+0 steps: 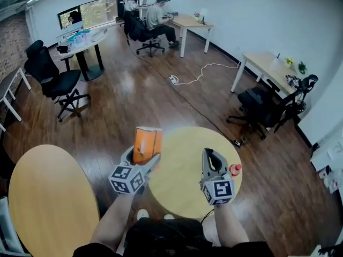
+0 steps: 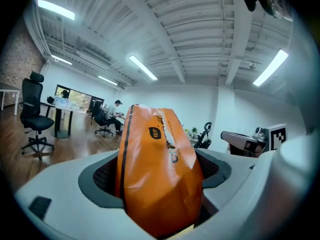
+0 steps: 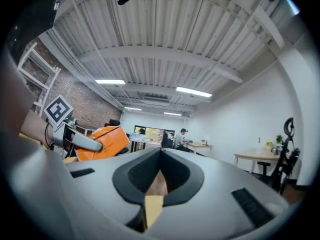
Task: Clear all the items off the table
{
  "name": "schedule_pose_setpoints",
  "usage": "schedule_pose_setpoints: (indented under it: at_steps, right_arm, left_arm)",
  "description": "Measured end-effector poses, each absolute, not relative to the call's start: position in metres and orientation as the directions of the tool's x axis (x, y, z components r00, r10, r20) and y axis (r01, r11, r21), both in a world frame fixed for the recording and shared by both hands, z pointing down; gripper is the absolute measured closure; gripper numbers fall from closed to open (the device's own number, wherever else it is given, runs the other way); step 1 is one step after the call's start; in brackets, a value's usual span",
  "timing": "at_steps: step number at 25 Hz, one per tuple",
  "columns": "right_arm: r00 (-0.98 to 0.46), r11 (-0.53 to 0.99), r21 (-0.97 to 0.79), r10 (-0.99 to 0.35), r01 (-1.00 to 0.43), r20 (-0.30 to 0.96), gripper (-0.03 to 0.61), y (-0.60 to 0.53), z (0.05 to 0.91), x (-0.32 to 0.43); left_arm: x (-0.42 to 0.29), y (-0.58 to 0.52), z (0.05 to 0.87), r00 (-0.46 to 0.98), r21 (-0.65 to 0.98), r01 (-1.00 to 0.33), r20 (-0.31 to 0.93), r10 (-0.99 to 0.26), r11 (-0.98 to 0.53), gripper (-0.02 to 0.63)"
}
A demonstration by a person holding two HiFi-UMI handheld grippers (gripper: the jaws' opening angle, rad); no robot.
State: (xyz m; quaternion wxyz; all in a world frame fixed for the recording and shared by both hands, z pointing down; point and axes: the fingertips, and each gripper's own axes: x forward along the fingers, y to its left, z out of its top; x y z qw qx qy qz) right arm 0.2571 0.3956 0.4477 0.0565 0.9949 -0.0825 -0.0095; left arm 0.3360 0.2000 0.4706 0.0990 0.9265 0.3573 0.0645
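An orange packet stands upright between the jaws of my left gripper, which is shut on it; in the left gripper view the packet fills the gap between the pads. My right gripper is shut with nothing in it, its jaws meeting in the right gripper view. Both grippers hover level over the near edge of a small round wooden table. A small red and white thing lies on that table just right of the right gripper. The packet also shows at the left of the right gripper view.
A larger round wooden table stands at the lower left. Black office chairs, desks and a white cable lie across the wooden floor. A person sits at a far desk.
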Motion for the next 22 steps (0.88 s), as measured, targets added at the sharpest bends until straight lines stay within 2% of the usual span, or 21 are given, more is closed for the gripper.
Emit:
schedule_pose_setpoints:
  at_steps: [5, 10, 22]
  right_arm:
    - [1.0, -0.996, 0.093, 0.004, 0.002, 0.028, 0.575, 0.443, 0.47, 0.237]
    - [0.991, -0.993, 0.069, 0.097, 0.091, 0.089, 0.575, 0.461, 0.499, 0.225]
    - [0.938, -0.981, 0.001, 0.187, 0.195, 0.293, 0.575, 0.476, 0.587, 0.212]
  left_arm:
    - [0.349, 0.262, 0.497, 0.615, 0.237, 0.745, 0.116, 0.78, -0.623, 0.186]
    - [0.362, 0.3, 0.536, 0.523, 0.273, 0.784, 0.197, 0.83, -0.558, 0.187]
    - [0.363, 0.332, 0.65, 0.403, 0.29, 0.777, 0.454, 0.795, -0.559, 0.186]
